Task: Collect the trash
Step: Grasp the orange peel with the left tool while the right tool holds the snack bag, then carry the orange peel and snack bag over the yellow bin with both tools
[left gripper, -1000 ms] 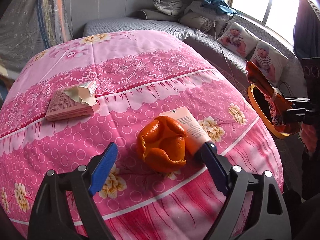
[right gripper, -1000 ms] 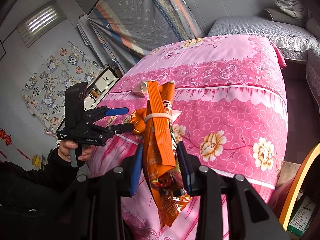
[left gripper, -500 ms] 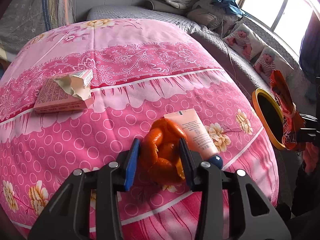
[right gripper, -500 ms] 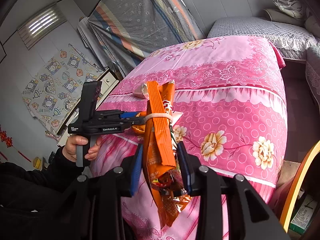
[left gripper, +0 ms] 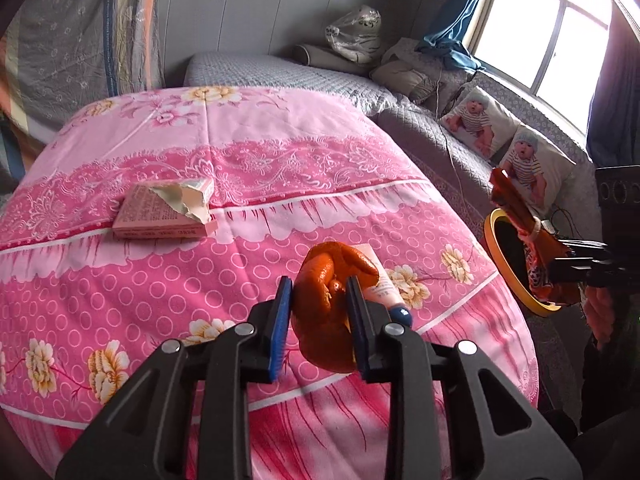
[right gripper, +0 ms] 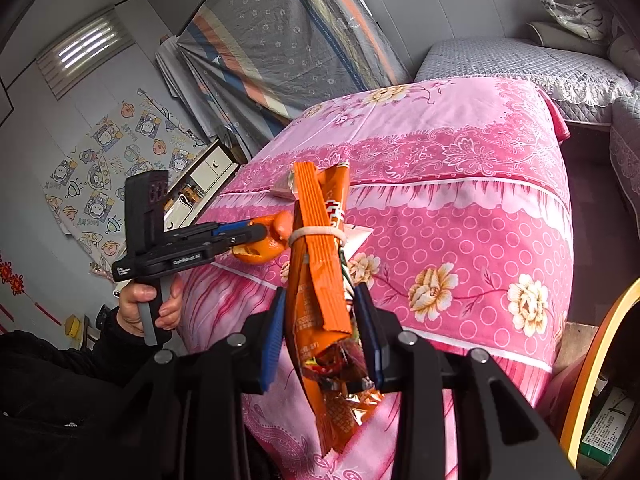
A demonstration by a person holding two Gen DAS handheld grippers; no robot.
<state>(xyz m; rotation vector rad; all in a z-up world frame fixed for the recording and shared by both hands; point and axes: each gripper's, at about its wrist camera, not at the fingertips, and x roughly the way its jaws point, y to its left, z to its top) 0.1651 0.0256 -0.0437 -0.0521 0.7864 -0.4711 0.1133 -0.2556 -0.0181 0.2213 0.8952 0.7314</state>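
Orange peel [left gripper: 326, 304] pinched in left tongs [left gripper: 318, 308], long axis upright, clear of bedspread [left gripper: 160, 280]

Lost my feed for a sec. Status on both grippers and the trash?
Left gripper just closed on orange peel, lifting off the bedspread. Right gripper clamped on snack bag. Torn box, tube left. Path clear.

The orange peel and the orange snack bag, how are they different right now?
The orange peel is a curled, rounded rind; the snack bag is a long, flat, crinkled packet bound with a rubber band. The peel sits in the left gripper, whose jaws have just been closing on it, above the pink bedspread; the bag hangs in the right gripper by the yellow-rimmed bin. Both are orange and gripped.
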